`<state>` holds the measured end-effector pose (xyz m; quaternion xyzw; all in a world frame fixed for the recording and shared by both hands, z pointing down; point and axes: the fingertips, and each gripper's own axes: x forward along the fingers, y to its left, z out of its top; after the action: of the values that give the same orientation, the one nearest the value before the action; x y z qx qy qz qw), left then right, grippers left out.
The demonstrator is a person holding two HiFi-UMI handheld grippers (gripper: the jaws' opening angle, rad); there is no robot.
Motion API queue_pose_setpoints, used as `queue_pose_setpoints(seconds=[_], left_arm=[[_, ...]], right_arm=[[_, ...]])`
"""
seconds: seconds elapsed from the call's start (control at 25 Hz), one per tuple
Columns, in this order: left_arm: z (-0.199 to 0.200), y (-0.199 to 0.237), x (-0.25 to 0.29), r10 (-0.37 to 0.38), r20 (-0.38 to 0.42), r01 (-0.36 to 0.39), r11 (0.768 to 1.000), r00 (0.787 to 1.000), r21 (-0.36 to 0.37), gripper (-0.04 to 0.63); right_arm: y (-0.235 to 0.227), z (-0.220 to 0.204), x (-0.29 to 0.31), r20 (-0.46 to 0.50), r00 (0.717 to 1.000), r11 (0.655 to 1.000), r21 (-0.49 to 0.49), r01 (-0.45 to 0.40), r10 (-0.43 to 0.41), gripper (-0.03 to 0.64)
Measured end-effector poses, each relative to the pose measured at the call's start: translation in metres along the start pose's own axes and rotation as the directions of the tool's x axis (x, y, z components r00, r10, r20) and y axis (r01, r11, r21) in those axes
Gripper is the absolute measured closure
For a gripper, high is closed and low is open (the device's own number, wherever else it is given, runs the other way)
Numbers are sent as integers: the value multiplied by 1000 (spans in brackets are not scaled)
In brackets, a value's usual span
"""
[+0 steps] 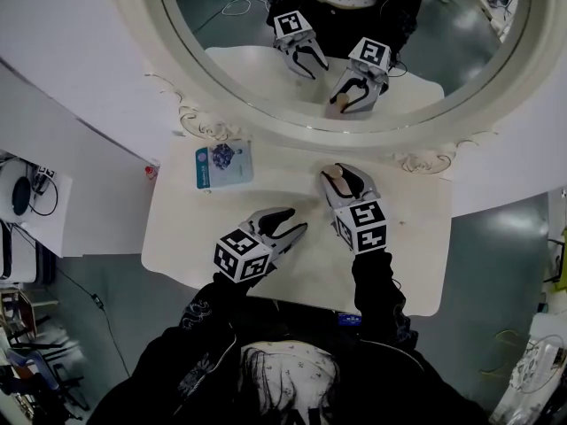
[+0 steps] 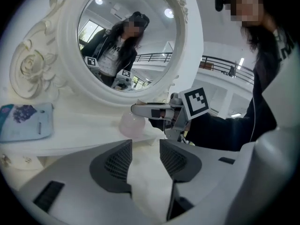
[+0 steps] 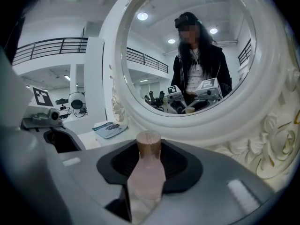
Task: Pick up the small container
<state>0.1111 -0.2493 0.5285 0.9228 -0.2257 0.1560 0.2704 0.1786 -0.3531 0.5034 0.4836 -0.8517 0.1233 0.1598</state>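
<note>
The small pale pink container with a brown cap stands upright on the white desk, close in front of the ornate white oval mirror frame. It sits between the 2 jaws of the right hand-held gripper, whose dark ribbed pads appear to press against its sides, low on the body.

The container looks like a frosted bottle, glass or hard plastic. I judge it light, rigid and fairly smooth, so it could slip or twist if squeezed only at 1 narrow spot. The body widens below the neck, so the broad lower part is the safer place to hold it. The cap end is narrower and would tip it more easily. If it is glass, a knock against the mirror frame could chip it, so a straight lift seems wise.

The left hand-held gripper hovers over bare desk just beside the right one. Its jaws are parted and nothing is between them.

A flat blue and white packet lies on the desk well to the left of the container, out of the way. The mirror frame behind the container is the only near obstacle, and the space above it looks free.
</note>
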Motion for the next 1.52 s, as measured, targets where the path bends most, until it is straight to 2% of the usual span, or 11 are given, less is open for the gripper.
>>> queue_pose_setpoints(seconds=[0.08,0.16,0.28,0.36,0.64,0.96,1.12,1.52], left_arm=[[-1,0,16,-47,-1,47,997,999,-53,393],[-4,5,30,-48,-15,46,995,999,-86,391],[-10,11,44,-24,-55,19,996,998,-86,384],[-11,10,50,-33,-61,27,995,998,-101,374],[6,7,49,-64,26,67,984,998,-166,373],[15,-12,31,-143,51,148,984,988,-103,368],[15,-19,11,-157,69,161,985,985,-61,368],[-5,-30,-54,-216,66,218,976,974,-20,368]], right_arm=[[3,2,-3,5,1000,1000,2,-7,7,468],[7,7,-6,15,1000,1000,7,-17,17,468],[12,13,-11,28,999,999,17,-29,29,468],[16,17,-15,35,999,999,18,-33,33,468],[40,29,-30,45,997,998,13,-67,67,468],[70,44,-51,65,995,998,-2,-70,70,468],[86,50,-60,80,995,998,14,-66,65,468],[152,56,-75,93,996,999,30,-10,7,468]])
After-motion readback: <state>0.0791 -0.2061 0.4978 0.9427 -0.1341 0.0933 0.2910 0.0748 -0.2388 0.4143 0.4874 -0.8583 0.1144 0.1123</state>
